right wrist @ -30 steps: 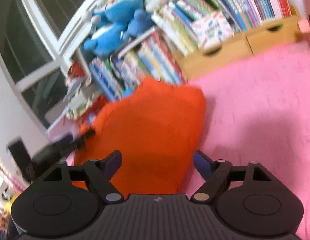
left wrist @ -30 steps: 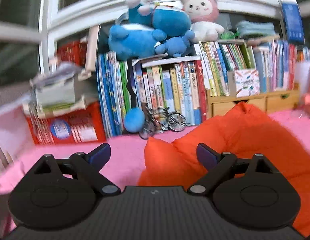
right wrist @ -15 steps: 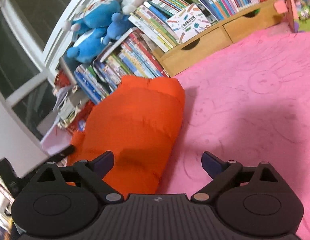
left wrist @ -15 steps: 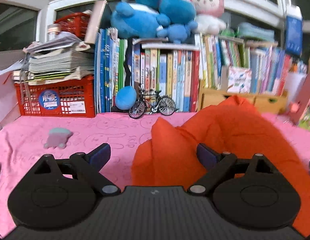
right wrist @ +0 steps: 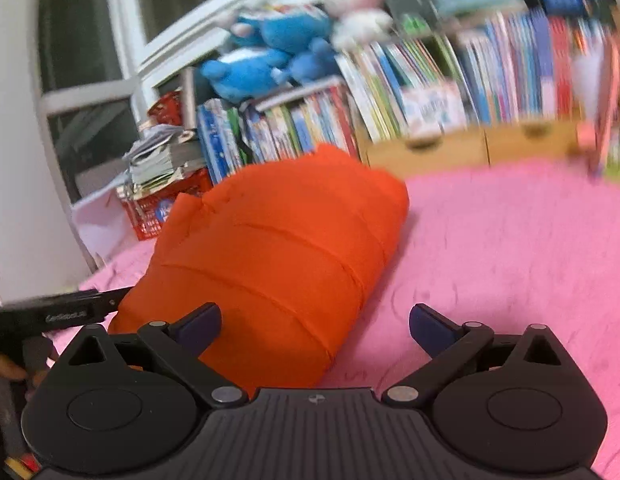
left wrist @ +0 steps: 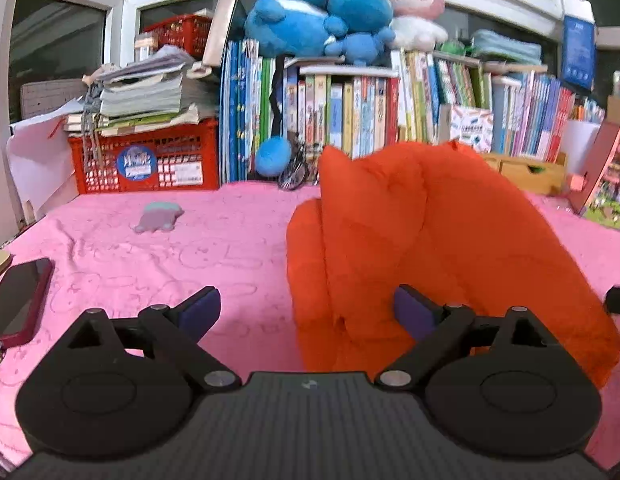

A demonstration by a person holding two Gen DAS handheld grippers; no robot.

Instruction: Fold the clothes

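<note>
An orange padded garment (left wrist: 422, 248) lies folded in a thick bundle on the pink cloth (left wrist: 157, 264). My left gripper (left wrist: 305, 310) is open at the bundle's near left corner. Its right finger (left wrist: 414, 312) is over the orange fabric and its left finger is over bare cloth; nothing is pinched. In the right wrist view the garment (right wrist: 277, 248) lies ahead and to the left. My right gripper (right wrist: 316, 326) is still opening, with the bundle's near end between its jaws and not pressed by the pads. The left gripper (right wrist: 65, 312) shows at the left edge there.
A phone in a red case (left wrist: 17, 300) lies at the near left and a small grey toy (left wrist: 157, 218) farther back. Behind stand a red crate (left wrist: 145, 160) under stacked papers, a row of books (left wrist: 350, 116), plush toys (left wrist: 322, 20) and wooden drawers (left wrist: 526, 172).
Both views have rolled to level. The right gripper's jaws have widened. The left gripper drew back and left, bringing the phone and more pink cloth into view. The garment lies settled.
</note>
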